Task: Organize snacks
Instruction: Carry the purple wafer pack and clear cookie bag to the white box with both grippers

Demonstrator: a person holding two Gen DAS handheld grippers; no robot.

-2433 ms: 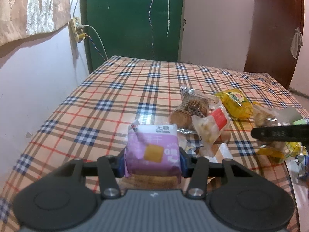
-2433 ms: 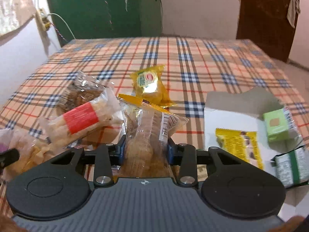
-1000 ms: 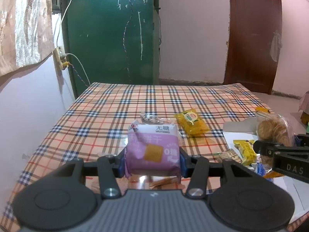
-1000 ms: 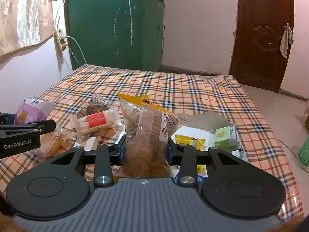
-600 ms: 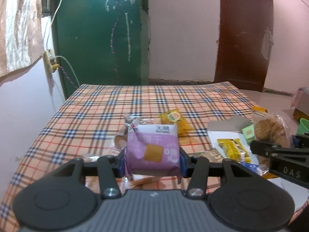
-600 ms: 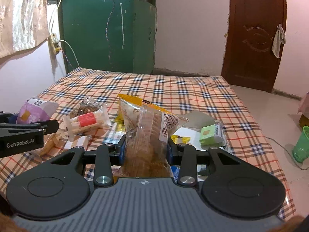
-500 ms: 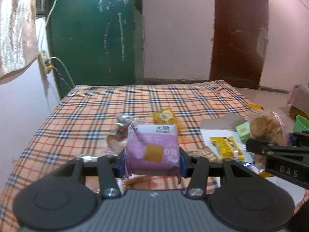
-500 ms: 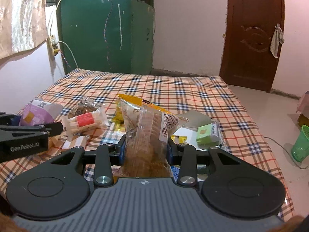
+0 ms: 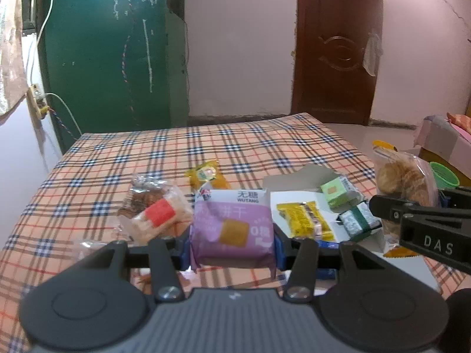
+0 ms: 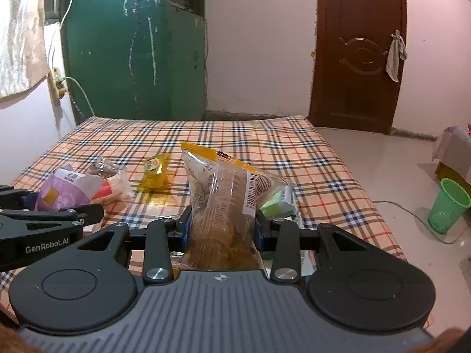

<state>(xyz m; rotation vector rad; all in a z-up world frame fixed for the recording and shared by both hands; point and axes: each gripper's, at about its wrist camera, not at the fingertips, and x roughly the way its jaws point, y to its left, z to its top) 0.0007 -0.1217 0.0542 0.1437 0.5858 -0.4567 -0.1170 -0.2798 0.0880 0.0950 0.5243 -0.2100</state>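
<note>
Left tongs (image 9: pixel 232 245) clamp a purple-and-white biscuit packet (image 9: pixel 232 226), printed "WUTANG", held above the plaid surface (image 9: pixel 176 153). Right tongs (image 10: pixel 223 229) clamp a clear, yellow-topped bag of round cookies (image 10: pixel 223 203), upright.

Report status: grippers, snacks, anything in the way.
Left gripper shut on purple pack. Right gripper shut on biscuit bag. Both held above table. Nothing in the way.
</note>
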